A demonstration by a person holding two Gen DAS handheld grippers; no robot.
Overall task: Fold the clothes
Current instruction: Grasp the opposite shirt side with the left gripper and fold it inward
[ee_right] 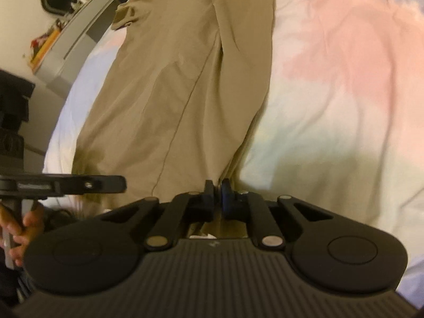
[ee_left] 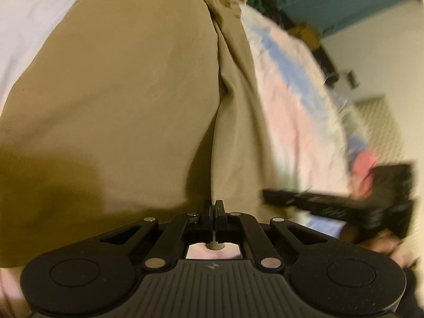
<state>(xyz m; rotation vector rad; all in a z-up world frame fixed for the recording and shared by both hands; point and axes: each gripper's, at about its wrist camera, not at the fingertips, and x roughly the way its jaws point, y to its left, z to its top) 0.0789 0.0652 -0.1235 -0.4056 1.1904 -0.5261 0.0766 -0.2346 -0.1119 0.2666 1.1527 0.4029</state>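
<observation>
Tan garment (ee_left: 119, 92) — pinched by both grippers.

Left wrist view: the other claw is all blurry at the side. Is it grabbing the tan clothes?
Observer: Yes. The right claw is shut on the near edge of the tan garment.
Operator: What's next to it over there?
Observer: The left claw, seen from the side, with a hand gripping the handle below it.
Operator: And further away?
Observer: A grey shelf with clutter on it, up at the left past the garment.
</observation>
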